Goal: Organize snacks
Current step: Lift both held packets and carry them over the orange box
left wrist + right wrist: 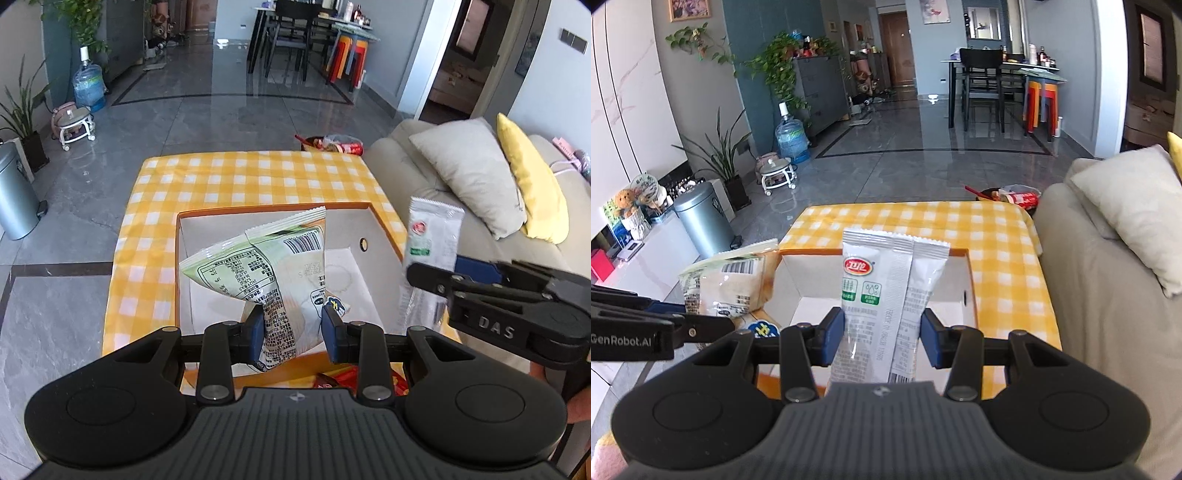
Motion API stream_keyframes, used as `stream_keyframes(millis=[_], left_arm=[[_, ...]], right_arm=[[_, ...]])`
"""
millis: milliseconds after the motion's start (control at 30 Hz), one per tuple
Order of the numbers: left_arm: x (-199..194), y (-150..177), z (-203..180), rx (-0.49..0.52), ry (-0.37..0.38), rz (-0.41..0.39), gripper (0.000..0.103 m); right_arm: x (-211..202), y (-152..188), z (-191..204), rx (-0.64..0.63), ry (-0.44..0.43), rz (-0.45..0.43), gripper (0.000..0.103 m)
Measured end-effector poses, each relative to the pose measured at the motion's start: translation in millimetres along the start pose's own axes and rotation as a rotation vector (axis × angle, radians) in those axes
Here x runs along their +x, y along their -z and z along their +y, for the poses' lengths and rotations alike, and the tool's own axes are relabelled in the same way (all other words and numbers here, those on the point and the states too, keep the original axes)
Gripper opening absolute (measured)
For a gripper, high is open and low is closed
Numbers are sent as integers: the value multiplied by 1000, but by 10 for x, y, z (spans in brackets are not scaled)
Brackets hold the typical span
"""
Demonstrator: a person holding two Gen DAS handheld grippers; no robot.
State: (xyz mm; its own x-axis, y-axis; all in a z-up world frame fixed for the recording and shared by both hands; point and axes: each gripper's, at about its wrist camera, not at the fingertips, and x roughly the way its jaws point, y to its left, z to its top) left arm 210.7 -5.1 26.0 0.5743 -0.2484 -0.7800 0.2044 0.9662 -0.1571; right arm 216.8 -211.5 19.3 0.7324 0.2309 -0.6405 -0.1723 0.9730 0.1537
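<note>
My left gripper [293, 332] is shut on a green and white snack bag [266, 266], held above the open white box with an orange rim [280, 212]; the bag also shows in the right wrist view [731, 280]. My right gripper [882, 338] is shut on a long white snack packet with a red logo [882, 295], upright over the near side of the box [956, 291]. In the left wrist view the right gripper [436, 277] and its packet [432, 236] hang beside the box's right wall.
The box sits on a yellow checked tablecloth [240, 177]. Red snack wrappers [340, 378] lie near the box's front edge. A beige sofa with cushions [469, 173] stands at the right. A bowl of snacks [332, 144] is beyond the table's far edge.
</note>
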Motion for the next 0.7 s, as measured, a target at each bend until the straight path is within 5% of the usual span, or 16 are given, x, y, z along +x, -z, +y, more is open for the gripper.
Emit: stream_keyframes(millis=[267,700], left_arm=[[332,-114,55,57,-18,69,36],[954,-200,79,127,-49,245,36]], right_arm=[[597,-126,-31,-37,9,49,43],[1485,-168,-98,-19,-42,278,43]])
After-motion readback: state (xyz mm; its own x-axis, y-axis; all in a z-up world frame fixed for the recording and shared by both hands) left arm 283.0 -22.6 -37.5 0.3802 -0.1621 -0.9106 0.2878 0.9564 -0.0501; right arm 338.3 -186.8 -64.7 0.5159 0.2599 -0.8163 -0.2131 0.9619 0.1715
